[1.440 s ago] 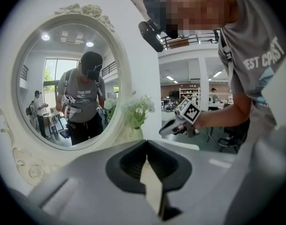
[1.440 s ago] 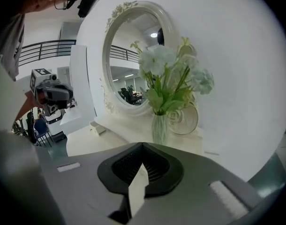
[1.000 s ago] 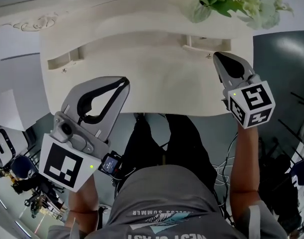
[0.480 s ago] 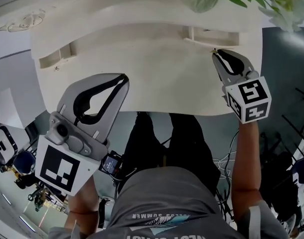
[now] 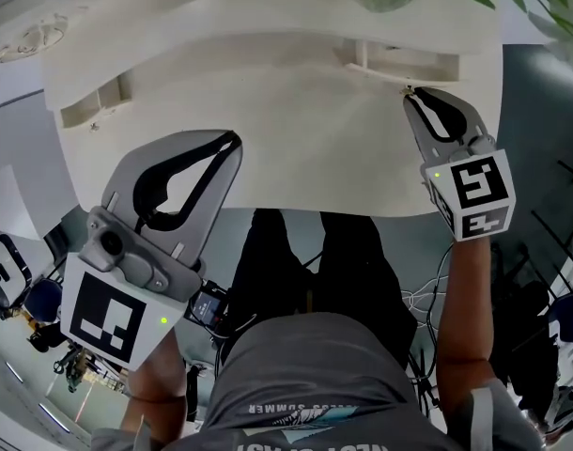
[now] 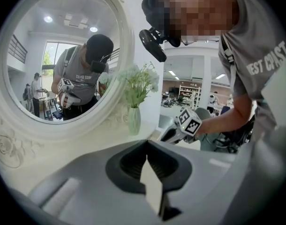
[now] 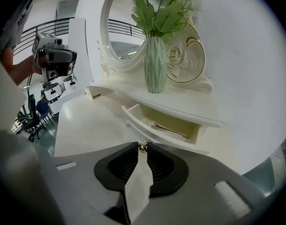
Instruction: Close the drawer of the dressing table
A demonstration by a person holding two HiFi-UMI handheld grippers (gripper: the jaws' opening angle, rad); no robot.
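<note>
Closing is at contact, not yet travel — the small cream wooden drawer (image 7: pixel 158 134) stands pulled out at the right of the cream dressing-table counter (image 5: pixel 296 130). The right hand-held gripper (image 7: pixel 143 150) has its jaws drawn almost together, seemingly pinching the drawer's small metal knob (image 7: pixel 143 146). Next, I judge, a straight inward push along the drawer's run. The right forearm reaches forward — the left hand-held gripper (image 5: pixel 235 141), jaws together and empty, hangs over the counter's near edge.
</note>
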